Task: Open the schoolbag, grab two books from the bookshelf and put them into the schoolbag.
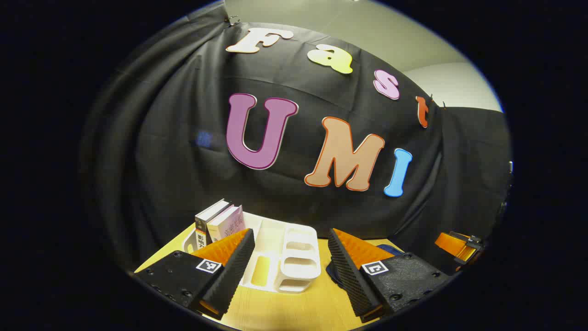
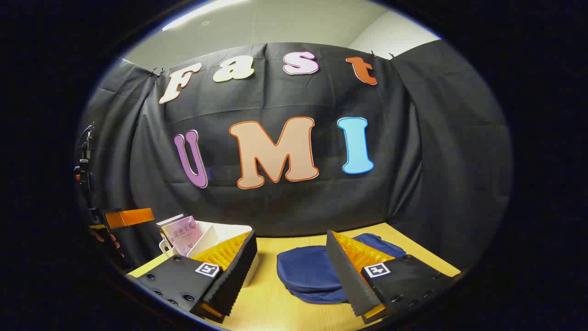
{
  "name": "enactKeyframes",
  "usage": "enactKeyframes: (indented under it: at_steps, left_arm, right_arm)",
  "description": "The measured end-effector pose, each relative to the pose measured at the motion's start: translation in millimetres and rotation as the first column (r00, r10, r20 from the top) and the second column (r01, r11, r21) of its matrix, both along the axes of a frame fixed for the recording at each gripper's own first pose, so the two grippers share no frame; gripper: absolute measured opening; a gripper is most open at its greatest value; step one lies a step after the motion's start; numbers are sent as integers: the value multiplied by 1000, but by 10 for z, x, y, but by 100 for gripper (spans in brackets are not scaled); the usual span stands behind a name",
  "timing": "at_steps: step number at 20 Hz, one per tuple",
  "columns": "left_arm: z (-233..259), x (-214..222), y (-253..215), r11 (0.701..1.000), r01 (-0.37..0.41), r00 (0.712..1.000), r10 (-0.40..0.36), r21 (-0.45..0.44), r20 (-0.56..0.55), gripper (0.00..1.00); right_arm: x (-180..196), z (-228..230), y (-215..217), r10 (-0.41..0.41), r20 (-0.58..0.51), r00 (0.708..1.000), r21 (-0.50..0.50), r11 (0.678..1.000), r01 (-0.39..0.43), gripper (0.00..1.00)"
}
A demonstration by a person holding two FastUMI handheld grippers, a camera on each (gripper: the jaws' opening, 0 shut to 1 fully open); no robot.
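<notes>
Schoolbag (image 2: 308, 272) closed between spread fingers (image 2: 239, 271)

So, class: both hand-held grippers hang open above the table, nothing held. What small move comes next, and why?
Probably lower the right hand-held gripper toward the blue schoolbag, which lies flat and apparently shut on the table right before it. The books stand in the white bookshelf; the bag must open first.
</notes>
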State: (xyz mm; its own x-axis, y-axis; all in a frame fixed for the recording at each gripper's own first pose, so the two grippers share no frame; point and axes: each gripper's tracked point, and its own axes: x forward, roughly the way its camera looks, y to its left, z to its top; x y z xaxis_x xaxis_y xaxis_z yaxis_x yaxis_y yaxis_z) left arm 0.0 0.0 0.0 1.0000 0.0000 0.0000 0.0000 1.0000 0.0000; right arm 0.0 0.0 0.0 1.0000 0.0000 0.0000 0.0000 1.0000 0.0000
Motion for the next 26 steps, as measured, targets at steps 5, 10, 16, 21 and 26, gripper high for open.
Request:
enactKeyframes:
  at_steps: [5,10,16,21,26]
  left_arm:
    - [-54,-47,-96,998,31,999,-30,53,-15,91]
    - [-123,-120,17,997,13,999,-10,70,-39,94]
    - [-183,-198,163,997,-31,998,35,72,-49,94]
    - [-206,-202,255,996,-59,997,62,64,-54,94]
    - [-245,-162,298,996,-66,995,70,57,-70,94]
  right_arm:
    - [-39,25,-50,-17,9,1000,3,1000,17,96]
    - [-57,-30,27,-6,5,1000,-25,1000,6,96]
    - [54,-52,41,8,-2,1000,-25,1000,-8,96]
    - [151,-112,-61,-15,-13,1000,-41,999,14,95]
    - [266,-234,-204,-25,-33,999,-148,989,20,95]
